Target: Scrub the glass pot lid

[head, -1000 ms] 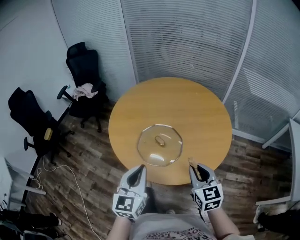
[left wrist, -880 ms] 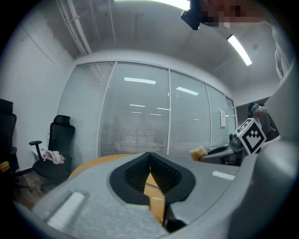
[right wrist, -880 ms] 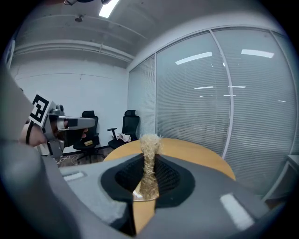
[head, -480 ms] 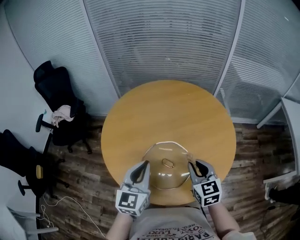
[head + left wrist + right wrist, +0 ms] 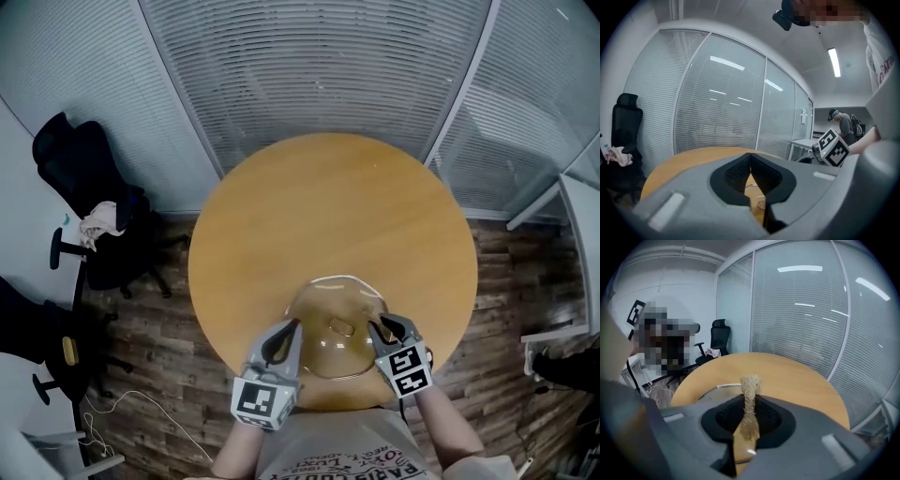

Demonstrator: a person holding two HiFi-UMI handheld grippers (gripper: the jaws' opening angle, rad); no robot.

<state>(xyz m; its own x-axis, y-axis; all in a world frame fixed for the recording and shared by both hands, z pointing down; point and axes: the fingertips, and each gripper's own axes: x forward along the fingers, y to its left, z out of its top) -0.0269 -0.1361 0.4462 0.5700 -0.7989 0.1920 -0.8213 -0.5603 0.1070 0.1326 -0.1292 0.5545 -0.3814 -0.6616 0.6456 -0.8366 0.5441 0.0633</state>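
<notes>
Wooden table | left hand-held gripper closed, empty | right hand-held gripper clamps scrubber near glass lid

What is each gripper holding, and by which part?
Right gripper clamps a tan fibrous scrubber by its lower part, the end poking past the jaws. Left gripper: shut, empty.

Round wooden table, centre, standing on a plank floor. Behind it are glass walls with lowered blinds. At left, a black office chair carries a pale crumpled cloth. A second black chair stands nearer the lower corner, with a white cable on the floor beside it. At the right edge is a white desk. Left gripper view, background: a standing person.
</notes>
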